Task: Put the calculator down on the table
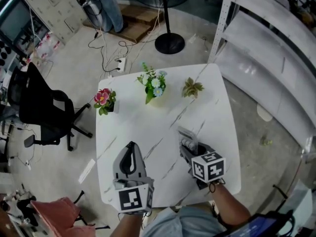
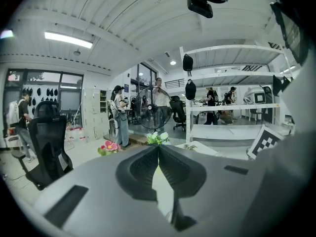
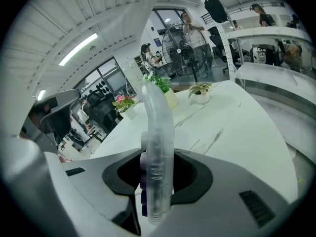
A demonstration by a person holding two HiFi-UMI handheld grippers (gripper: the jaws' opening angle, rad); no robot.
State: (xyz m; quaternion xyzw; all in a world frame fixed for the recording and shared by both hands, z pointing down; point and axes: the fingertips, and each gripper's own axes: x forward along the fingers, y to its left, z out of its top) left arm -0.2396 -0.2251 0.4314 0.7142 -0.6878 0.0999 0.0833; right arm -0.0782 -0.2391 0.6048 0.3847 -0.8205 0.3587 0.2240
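My right gripper (image 1: 190,147) is shut on the calculator (image 3: 157,147), a clear-cased slab with purple keys on its left face. It stands on edge between the jaws and sticks out forward. In the head view the calculator (image 1: 187,136) hangs over the white marble table (image 1: 148,127), at its near right part. Over the table's near left part my left gripper (image 1: 130,161) is shut, its jaw tips (image 2: 158,148) meeting with nothing between them.
Three small potted plants stand along the table's far side: pink flowers (image 1: 103,100) at the left corner, white-blue flowers (image 1: 154,85) in the middle, a green plant (image 1: 192,88) to the right. A black office chair (image 1: 42,110) stands left of the table; white shelving (image 1: 266,48) stands right.
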